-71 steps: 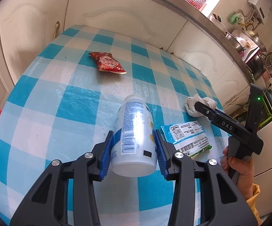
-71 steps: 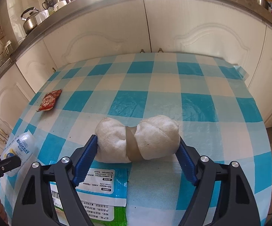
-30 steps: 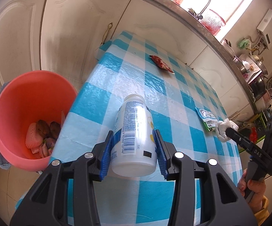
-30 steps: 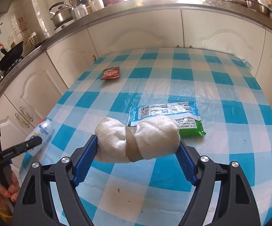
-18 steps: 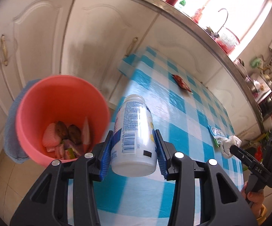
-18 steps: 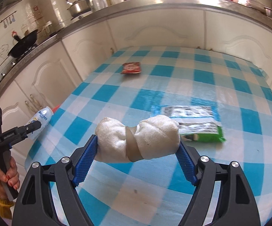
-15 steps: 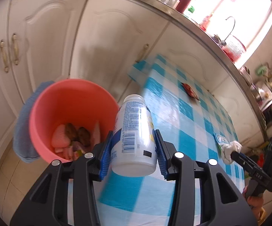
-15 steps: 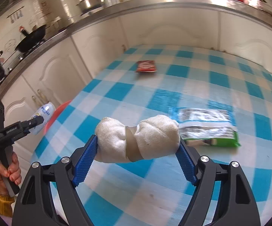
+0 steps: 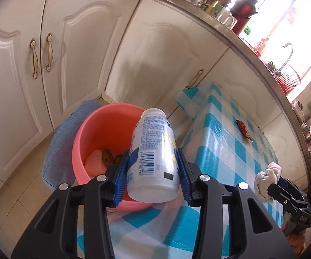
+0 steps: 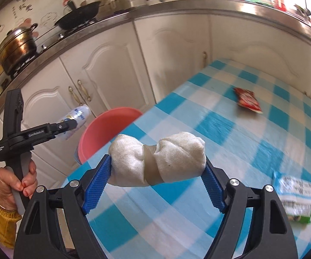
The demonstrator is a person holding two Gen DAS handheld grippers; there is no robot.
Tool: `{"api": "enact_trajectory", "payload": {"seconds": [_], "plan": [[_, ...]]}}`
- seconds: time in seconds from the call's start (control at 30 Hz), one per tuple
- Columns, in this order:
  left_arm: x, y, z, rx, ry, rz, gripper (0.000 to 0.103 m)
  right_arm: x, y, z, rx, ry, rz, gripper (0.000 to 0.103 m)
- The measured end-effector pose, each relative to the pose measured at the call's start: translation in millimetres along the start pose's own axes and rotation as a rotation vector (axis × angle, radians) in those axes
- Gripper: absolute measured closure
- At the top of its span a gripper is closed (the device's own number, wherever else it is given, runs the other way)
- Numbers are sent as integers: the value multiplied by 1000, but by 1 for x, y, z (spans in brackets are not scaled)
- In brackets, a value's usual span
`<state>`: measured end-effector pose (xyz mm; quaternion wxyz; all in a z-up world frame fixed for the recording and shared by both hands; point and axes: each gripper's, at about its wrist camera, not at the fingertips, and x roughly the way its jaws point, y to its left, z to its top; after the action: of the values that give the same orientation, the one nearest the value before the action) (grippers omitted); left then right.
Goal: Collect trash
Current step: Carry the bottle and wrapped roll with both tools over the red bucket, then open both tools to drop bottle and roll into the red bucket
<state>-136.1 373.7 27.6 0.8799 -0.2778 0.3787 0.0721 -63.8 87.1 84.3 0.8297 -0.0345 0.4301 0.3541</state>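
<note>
I see the checked bench (image 9: 220, 142), then the red bucket (image 9: 103, 127) left of it on the floor. My left tool (image 9: 153, 174) clamps the white bottle (image 9: 153, 151) over the bucket; my right tool (image 10: 155, 172) clamps the cloth wad (image 10: 157, 159) above the bench's near edge.

Daylight scene, bright overall. Main source is the window (image 9: 284, 4) at top right of the left wrist view; it's blown out to white, no detail. Same overexposure along the top right of the right wrist view. Soft grey shadow patch on the cabinet door (image 9: 155, 60). Specular sheen on the checked tablecloth (image 9: 226, 149). Both views show strong fisheye: the countertop edge (image 10: 177, 10) bows, and black vignette fills all 4 corners. Motion blur in the right wrist view: the tablecloth checks, red packet (image 10: 247, 100) and green packet (image 10: 293, 196) are smeared, while the near tool parts stay sharp. Lower tablecloth in the left wrist view is also soft.
</note>
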Motion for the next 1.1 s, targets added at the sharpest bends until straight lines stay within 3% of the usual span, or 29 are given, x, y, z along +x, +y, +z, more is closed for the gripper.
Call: {"api": "enact_trajectory", "payload": {"seconds": [0.47,0.73,0.97,1.03,1.1], "plan": [[31,27,16,-52,23,44,59,73,63,54,-202,52,64,21],[53,41,14,-64,69,73,59,113,89,57,-290,105,71,21],[66,52,11,-71,103,94,59,131,92,52,-282,140,77,12],[69,54,10,-77,110,112,45,131,86,52,-248,147,97,12],[70,57,9,-90,112,124,38,129,79,52,-199,149,119,12]]}}
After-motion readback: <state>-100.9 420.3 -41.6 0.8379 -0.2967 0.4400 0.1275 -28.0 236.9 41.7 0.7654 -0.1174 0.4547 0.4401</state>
